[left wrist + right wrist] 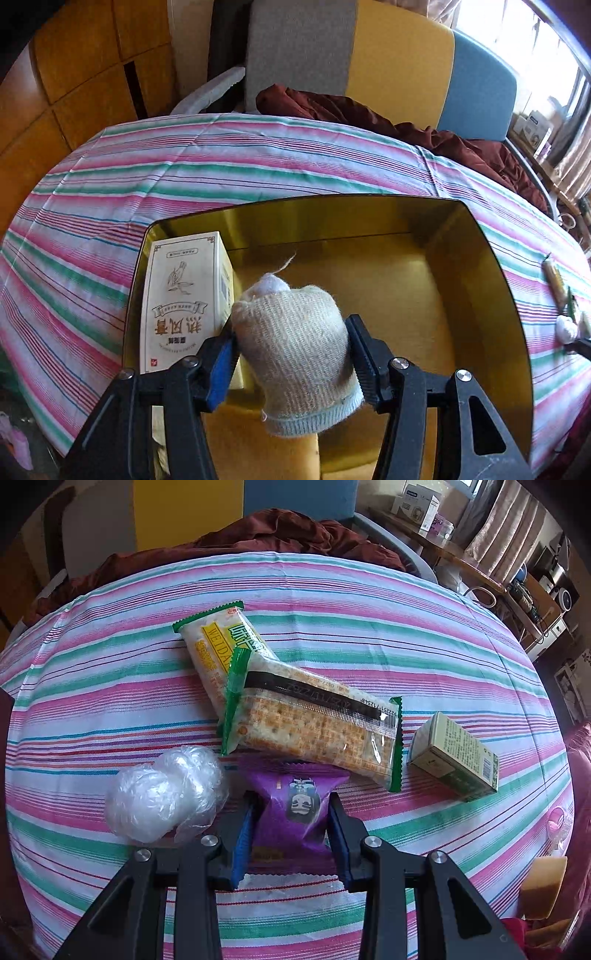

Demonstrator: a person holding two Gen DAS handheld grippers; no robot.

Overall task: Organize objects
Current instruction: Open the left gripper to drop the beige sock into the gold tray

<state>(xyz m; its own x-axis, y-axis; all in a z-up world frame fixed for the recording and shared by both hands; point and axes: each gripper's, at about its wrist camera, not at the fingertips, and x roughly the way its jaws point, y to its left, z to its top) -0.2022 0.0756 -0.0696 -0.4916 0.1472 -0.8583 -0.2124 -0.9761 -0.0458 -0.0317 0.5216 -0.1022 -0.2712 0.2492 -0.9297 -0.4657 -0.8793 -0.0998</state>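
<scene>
In the left wrist view my left gripper (pixel 291 328) is shut on a rolled beige sock (pixel 295 354) with a pale blue cuff. It hangs over the open gold box (pixel 480 258), beside an upright white carton (pixel 184 295) at the box's left wall. In the right wrist view my right gripper (pixel 291 801) is shut on a purple snack packet (pixel 295 823) that lies on the striped cloth. Two green-edged cracker packs (pixel 314 723) lie crossed just beyond it. A clear plastic bundle (pixel 166 794) rests to its left and a small green box (pixel 454 757) to its right.
The striped tablecloth (pixel 221 170) covers the whole table. A dark red cloth (pixel 369 110) is heaped on the chairs behind the table. A yellow block (pixel 543 886) sits at the right edge in the right wrist view, with shelves and clutter beyond.
</scene>
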